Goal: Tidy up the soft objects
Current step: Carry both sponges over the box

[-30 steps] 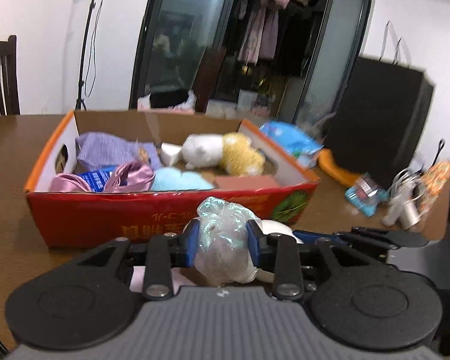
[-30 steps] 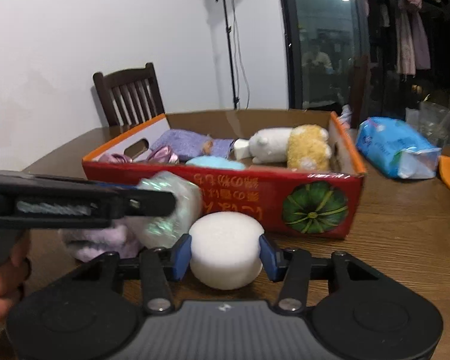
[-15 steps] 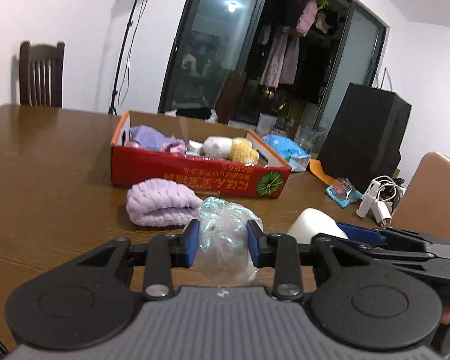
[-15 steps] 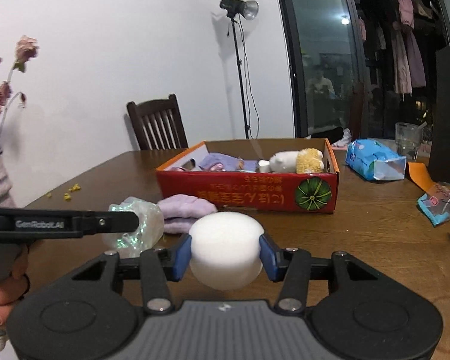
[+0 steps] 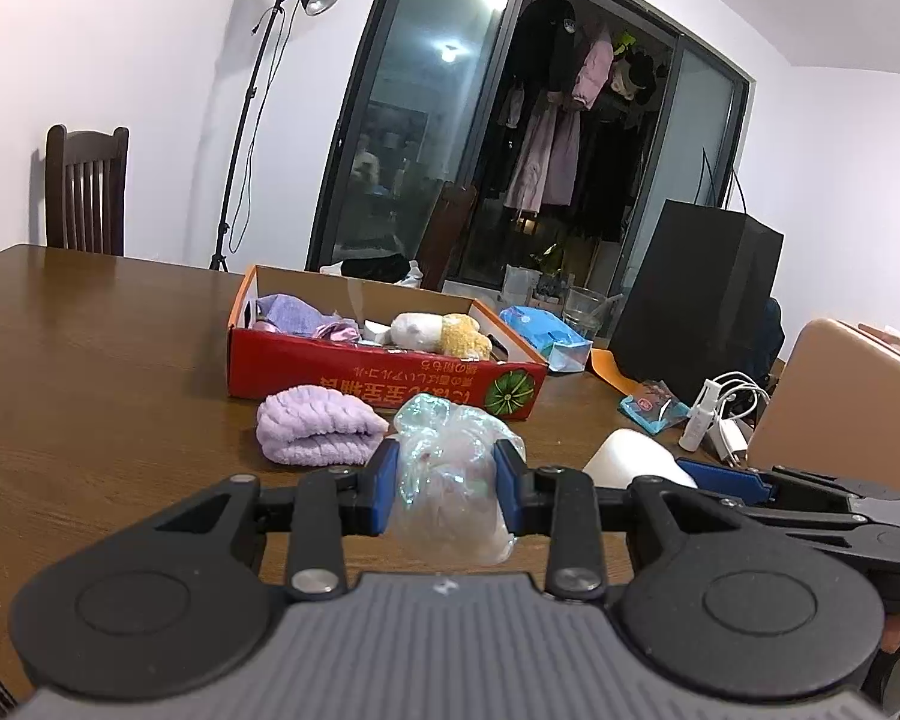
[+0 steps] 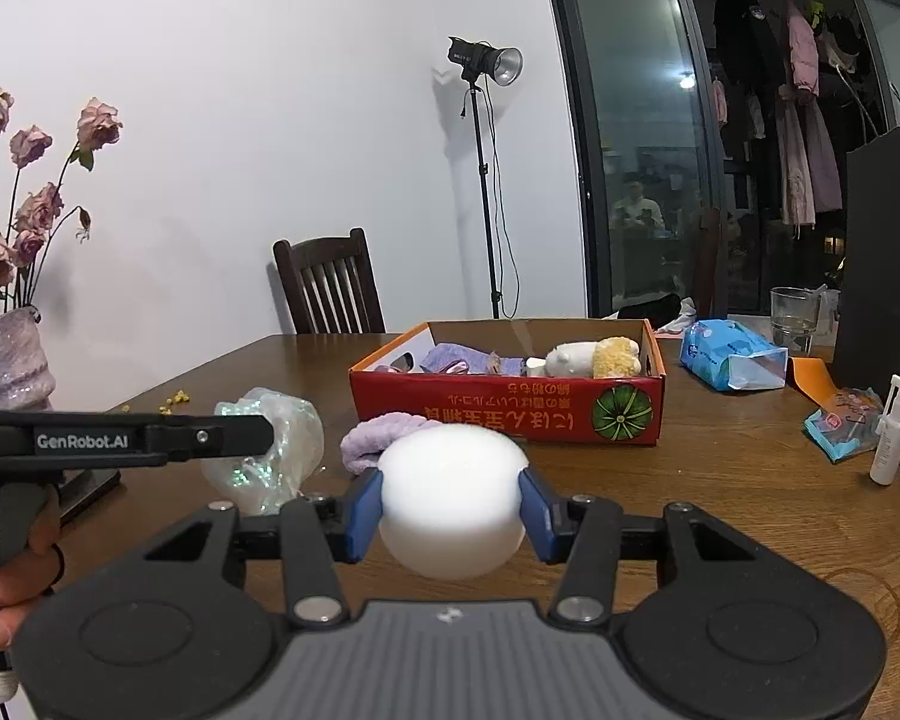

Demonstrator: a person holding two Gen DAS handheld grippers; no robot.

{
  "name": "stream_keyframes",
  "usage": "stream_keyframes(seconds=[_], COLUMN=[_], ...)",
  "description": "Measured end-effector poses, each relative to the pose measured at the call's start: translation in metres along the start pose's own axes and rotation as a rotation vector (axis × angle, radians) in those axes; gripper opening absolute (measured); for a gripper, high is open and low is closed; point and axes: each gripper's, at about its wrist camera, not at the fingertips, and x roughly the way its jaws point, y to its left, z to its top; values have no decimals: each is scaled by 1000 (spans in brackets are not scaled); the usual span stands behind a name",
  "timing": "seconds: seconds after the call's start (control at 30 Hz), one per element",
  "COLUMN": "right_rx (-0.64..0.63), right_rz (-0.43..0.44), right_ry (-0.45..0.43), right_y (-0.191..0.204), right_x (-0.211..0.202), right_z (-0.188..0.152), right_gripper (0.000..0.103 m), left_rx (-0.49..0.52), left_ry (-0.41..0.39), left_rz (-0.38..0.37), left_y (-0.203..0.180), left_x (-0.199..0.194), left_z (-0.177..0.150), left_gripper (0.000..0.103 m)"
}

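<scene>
My left gripper (image 5: pixel 448 483) is shut on a crinkly clear plastic bag (image 5: pixel 450 480) and holds it above the table. My right gripper (image 6: pixel 450 507) is shut on a round white foam ball (image 6: pixel 450 498). The ball also shows in the left wrist view (image 5: pixel 630 465), and the bag in the right wrist view (image 6: pixel 276 450). A red cardboard box (image 5: pixel 384 378) with several soft toys and cloths stands further back (image 6: pixel 510 408). A rolled lilac towel (image 5: pixel 315 429) lies on the table in front of the box (image 6: pixel 378 432).
A blue wipes pack (image 6: pixel 732 354), a glass (image 6: pixel 792 312), a black bag (image 5: pixel 690 300), a snack packet (image 6: pixel 840 423), a spray bottle (image 6: pixel 888 438) and chargers lie right. A vase with dried roses (image 6: pixel 12 360) stands left. A chair (image 6: pixel 327 282) is behind the table.
Both grippers have pulled back and up from the box, each keeping its object. The box now looks smaller and farther away, and the lilac towel has come into view.
</scene>
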Motion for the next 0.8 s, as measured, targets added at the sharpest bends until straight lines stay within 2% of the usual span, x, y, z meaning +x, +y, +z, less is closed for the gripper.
stream_keyframes(seconds=[0.17,0.3,0.47,0.63,0.7,0.8], right_rx=[17,-6,-30,-52,-82,-97], right_rz=[12,14,18,-14,-30,-26], right_ry=[18,27,64,182,222,296], right_y=[-9,-24,-56,-89,-97,-106], right_x=[22,59,133,233,272,320], right_z=[7,30,76,110,119,124], right_gripper=[48,48,48,48,48,48], left_rx=[7,31,50,29,23,65], left_ry=[-7,19,83,244,317,400], left_rz=[-13,-37,-74,-41,-27,34], left_y=[4,12,25,39,45,50], left_x=[25,77,171,289,330,378], left_z=[15,47,107,141,147,146], left_gripper=[34,34,34,34,34,34])
